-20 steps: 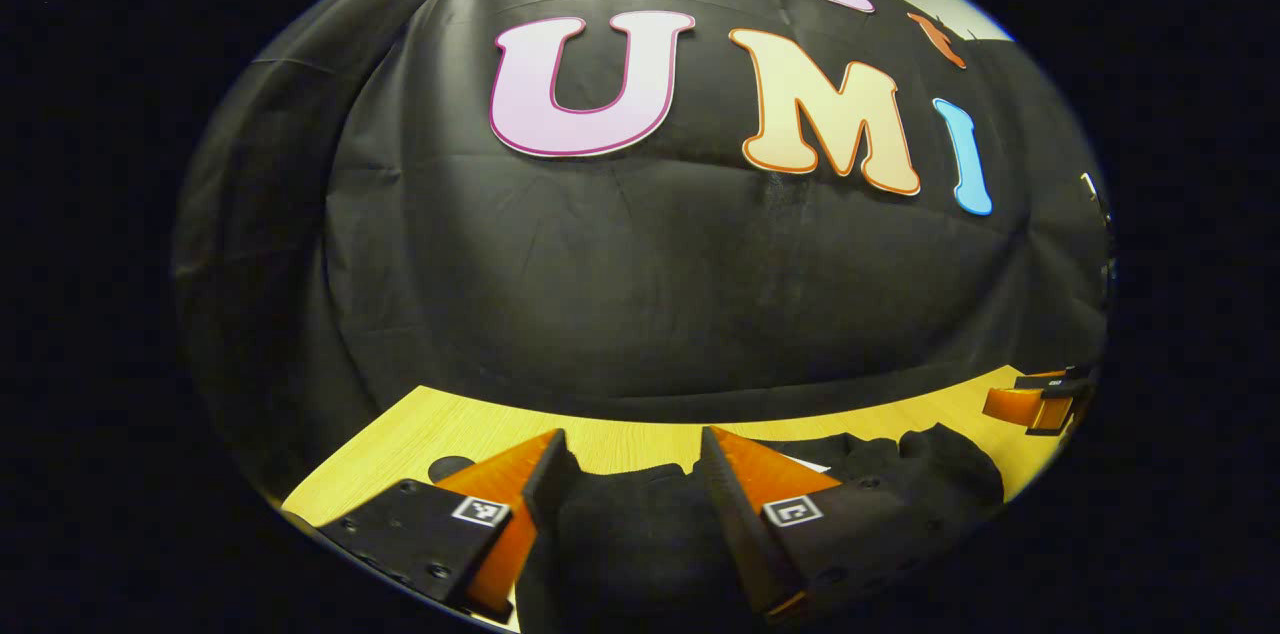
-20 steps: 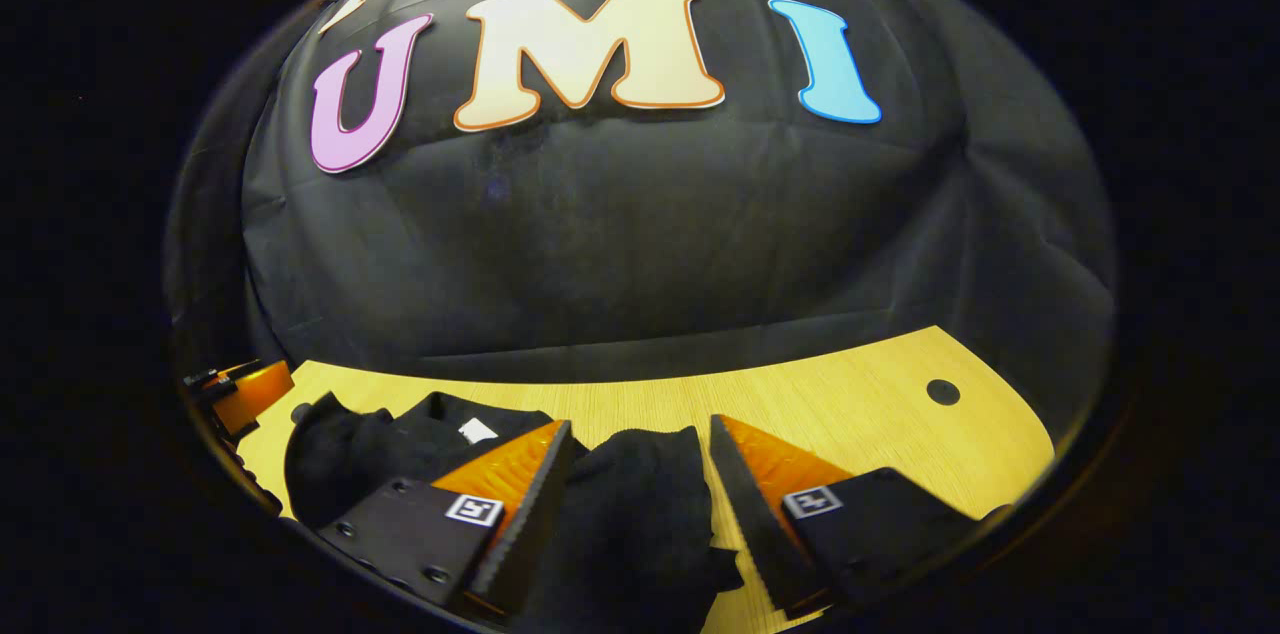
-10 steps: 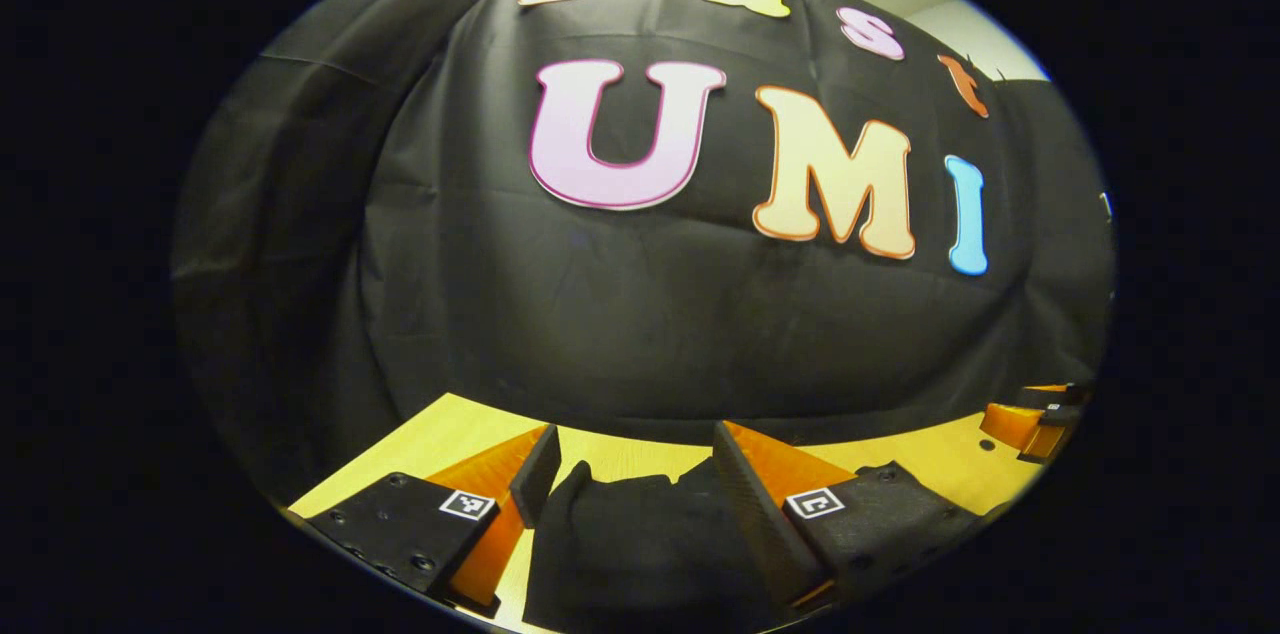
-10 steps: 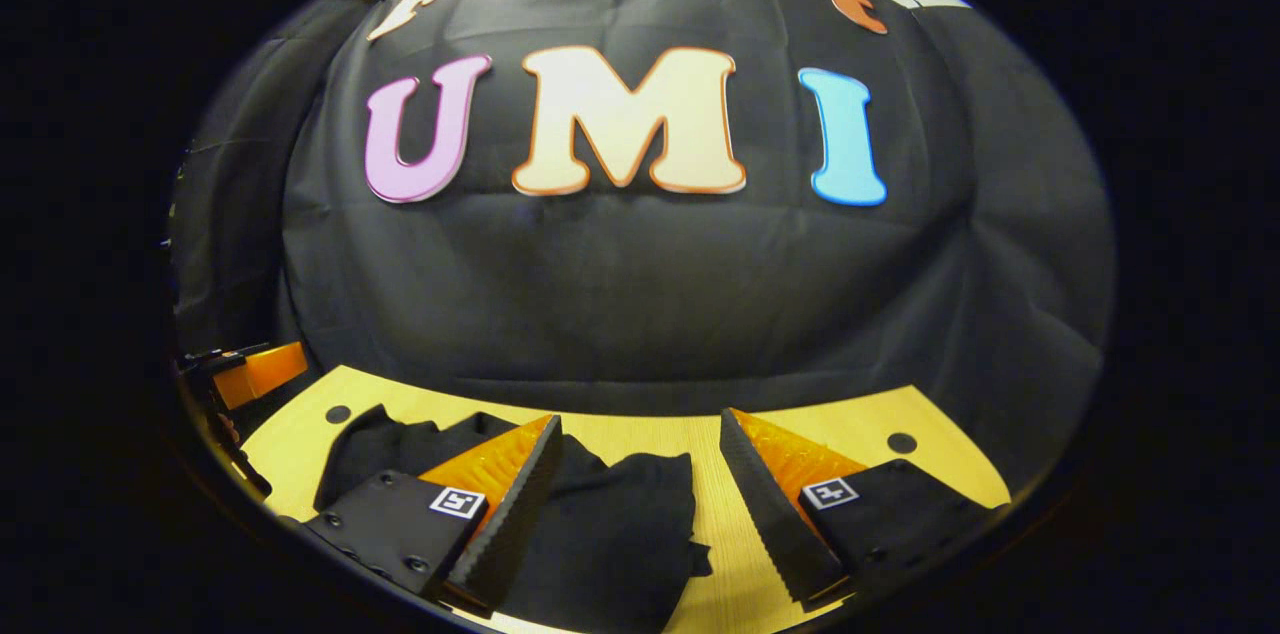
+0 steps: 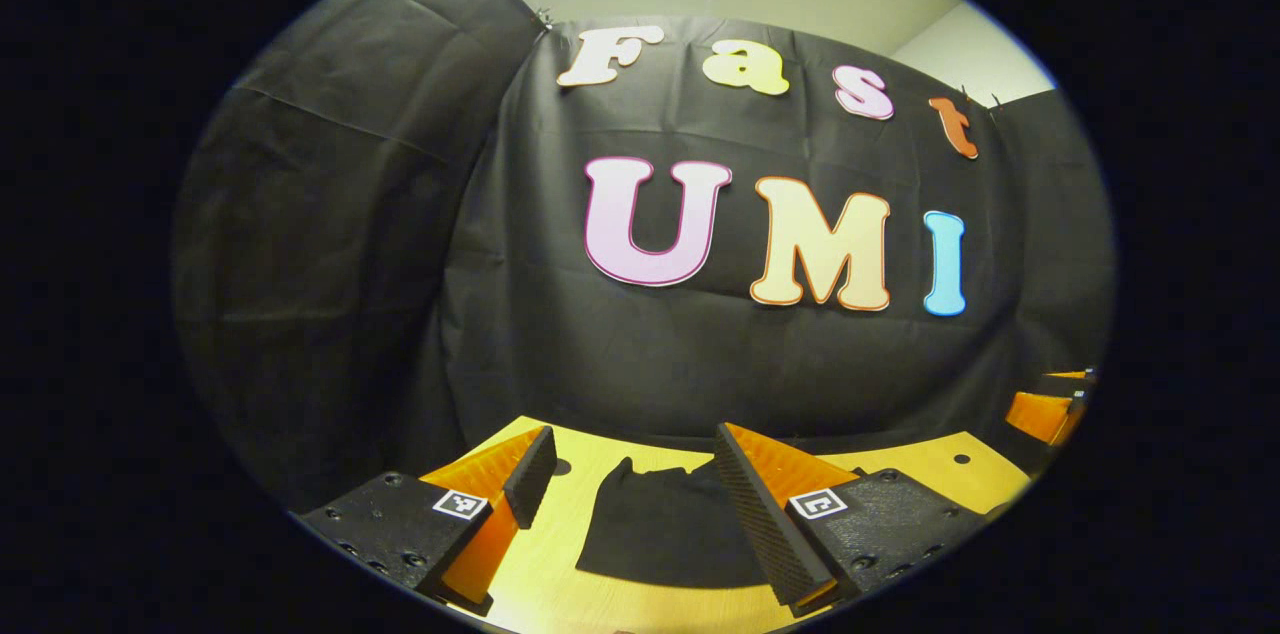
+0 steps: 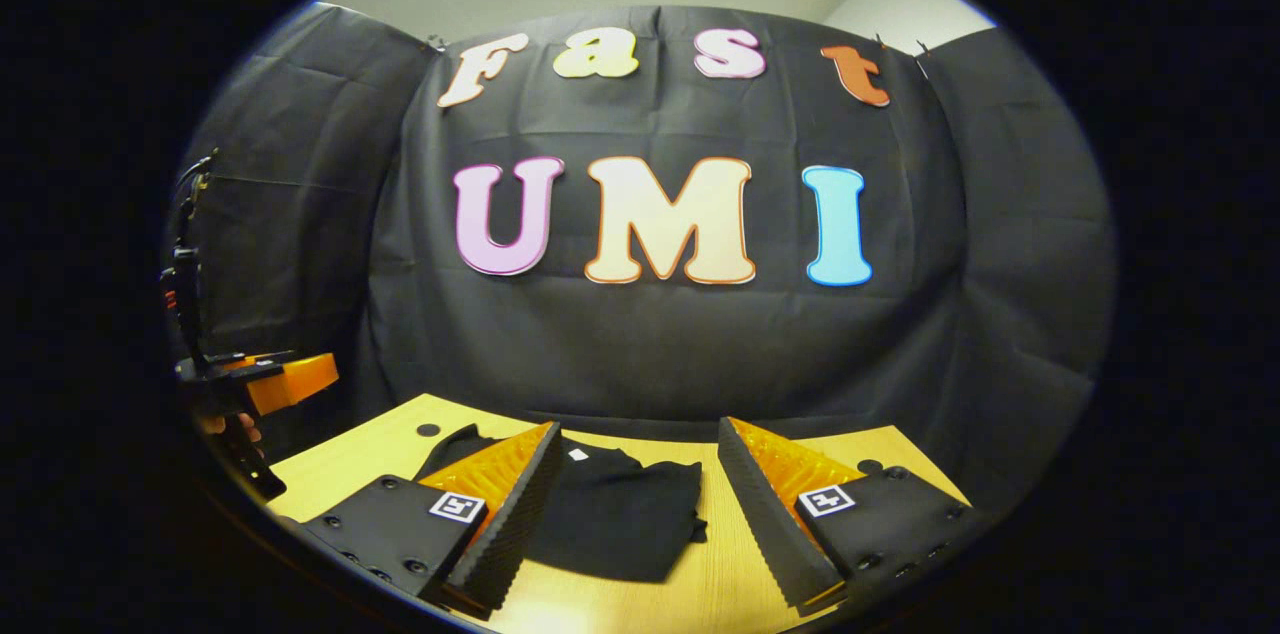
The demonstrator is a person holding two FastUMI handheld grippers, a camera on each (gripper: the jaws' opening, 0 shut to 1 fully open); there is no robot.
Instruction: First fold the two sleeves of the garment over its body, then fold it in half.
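A black garment (image 6: 610, 519) lies folded into a compact block on the yellow wooden table (image 6: 760, 584), with a small white tag near its far edge. In the left gripper view the same garment (image 5: 665, 529) sits flat beyond the fingers. My left gripper (image 5: 632, 484) is open, raised above the table, holding nothing. My right gripper (image 6: 640, 474) is also open and raised, the garment below and beyond its fingers. The left gripper (image 6: 270, 379), held by a hand, shows at the left edge of the right gripper view; the right gripper (image 5: 1045, 409) shows at the far right of the left gripper view.
The table (image 5: 560, 574) has small round holes near its far corners (image 6: 428, 430). Black cloth walls close the booth on three sides, close behind the table's far edge. A dark stand (image 6: 185, 264) rises at the left.
Both grippers have let go of the garment and lifted up and back from it; the views now look down on it from higher and farther. The garment has settled flat on the table.
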